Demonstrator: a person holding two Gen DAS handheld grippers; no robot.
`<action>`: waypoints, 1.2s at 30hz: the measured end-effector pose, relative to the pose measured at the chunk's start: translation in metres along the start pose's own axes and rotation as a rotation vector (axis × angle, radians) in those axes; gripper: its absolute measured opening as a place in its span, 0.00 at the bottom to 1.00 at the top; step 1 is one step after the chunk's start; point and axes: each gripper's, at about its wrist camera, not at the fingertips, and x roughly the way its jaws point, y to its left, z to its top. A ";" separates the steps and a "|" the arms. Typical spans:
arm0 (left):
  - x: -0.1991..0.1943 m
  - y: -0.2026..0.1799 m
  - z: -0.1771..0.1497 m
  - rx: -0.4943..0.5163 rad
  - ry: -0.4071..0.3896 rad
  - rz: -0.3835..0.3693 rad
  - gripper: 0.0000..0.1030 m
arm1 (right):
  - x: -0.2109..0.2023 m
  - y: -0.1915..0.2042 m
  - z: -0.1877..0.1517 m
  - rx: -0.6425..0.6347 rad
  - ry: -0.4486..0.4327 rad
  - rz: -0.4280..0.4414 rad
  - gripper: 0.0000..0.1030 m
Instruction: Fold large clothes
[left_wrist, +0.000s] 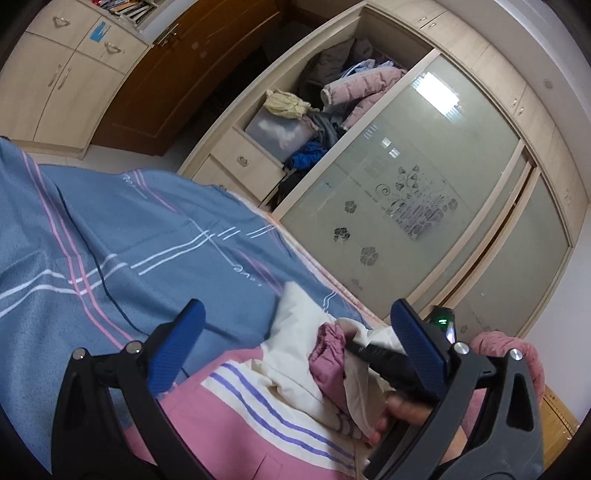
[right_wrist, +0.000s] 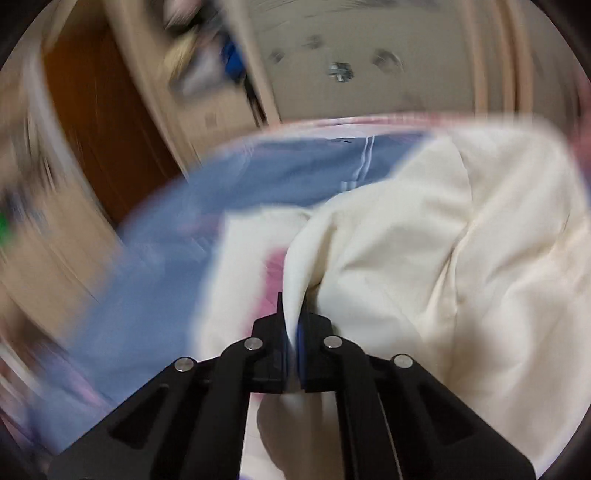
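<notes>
- Two grippers work over a bed covered by a blue sheet (left_wrist: 110, 229) with pink and white stripes
- The left gripper (left_wrist: 295, 343) has its blue fingers spread wide apart and holds nothing; it hangs above the sheet
- The jacket (left_wrist: 295, 354), cream on the outside with a pink lining, lies bunched on the sheet, between and just past the left fingers
- A pink panel with purple stripes (left_wrist: 258, 402) lies on the sheet under the left gripper
- The right gripper (right_wrist: 293, 328) has its fingers pressed together on a fold of the cream jacket (right_wrist: 461, 258), which billows above the sheet (right_wrist: 166, 221); that view is blurred
- Beyond the sheet stands a wardrobe (left_wrist: 424, 184) with frosted sliding doors; its open section holds piled clothes (left_wrist: 332, 103)
- A brown door (left_wrist: 177, 74) stands past the sheet's far edge, left of the wardrobe
</notes>
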 end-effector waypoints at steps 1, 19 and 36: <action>-0.001 -0.001 0.000 0.001 -0.004 -0.004 0.98 | 0.000 -0.007 0.000 0.069 -0.005 0.067 0.04; 0.021 -0.035 -0.025 0.128 0.188 -0.106 0.98 | -0.116 -0.002 -0.088 -0.270 -0.181 -0.205 0.95; -0.017 -0.091 -0.091 0.481 0.439 -0.104 0.98 | -0.318 -0.118 -0.255 -0.117 -0.426 -0.398 0.99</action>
